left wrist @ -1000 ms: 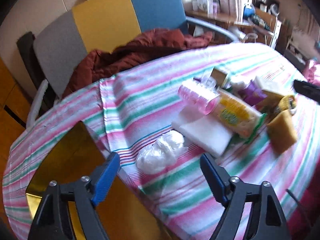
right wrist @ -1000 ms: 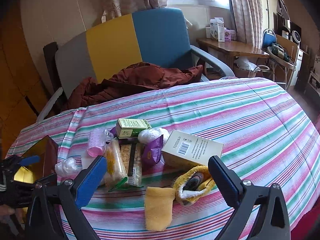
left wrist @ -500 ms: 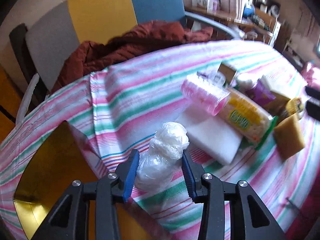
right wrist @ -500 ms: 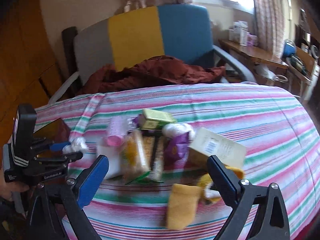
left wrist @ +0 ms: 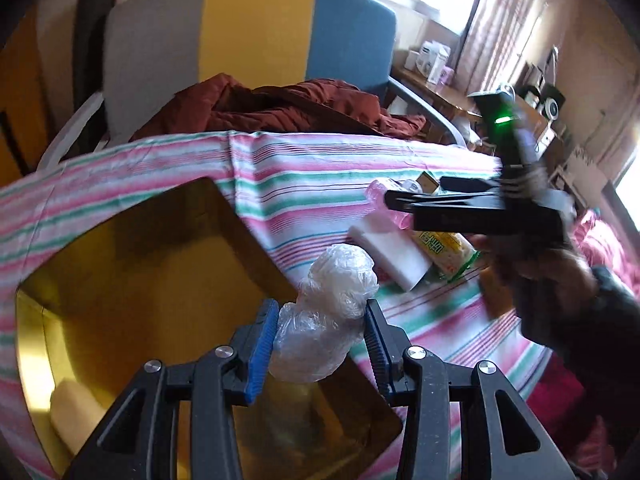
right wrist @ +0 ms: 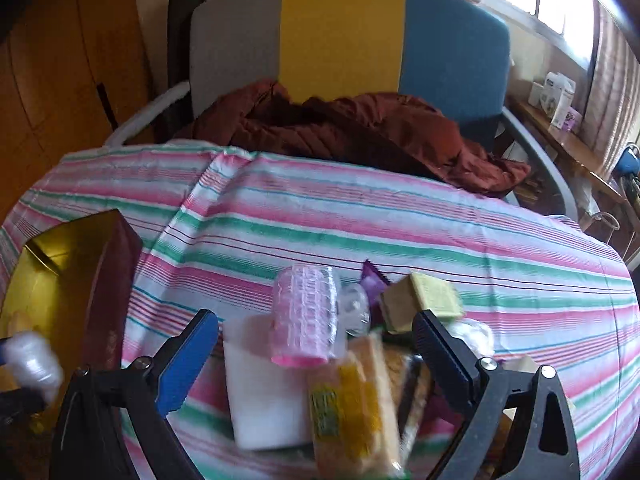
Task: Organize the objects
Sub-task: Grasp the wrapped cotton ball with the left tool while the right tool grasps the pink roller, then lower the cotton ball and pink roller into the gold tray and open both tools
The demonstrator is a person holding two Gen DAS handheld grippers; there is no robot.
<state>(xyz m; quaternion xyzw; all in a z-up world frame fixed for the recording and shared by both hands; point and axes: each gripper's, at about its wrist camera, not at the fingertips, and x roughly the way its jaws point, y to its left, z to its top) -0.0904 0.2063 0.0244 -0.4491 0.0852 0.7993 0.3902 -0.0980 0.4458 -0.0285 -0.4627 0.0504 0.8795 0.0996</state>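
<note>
Over the gold box [left wrist: 132, 280], left hand-held gripper [left wrist: 318, 344] clamping plastic-wrap wad [left wrist: 328, 312], right hand-held gripper [right wrist: 316, 356] closing, empty

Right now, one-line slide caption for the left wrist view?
Left tongs grip a crumpled clear plastic bundle above the open gold box.

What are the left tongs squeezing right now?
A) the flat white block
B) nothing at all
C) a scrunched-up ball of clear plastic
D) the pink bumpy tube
C: in the left wrist view the left tongs have their blue pads pressed on both sides of the crumpled clear plastic ball, which hangs above the gold box.
</note>
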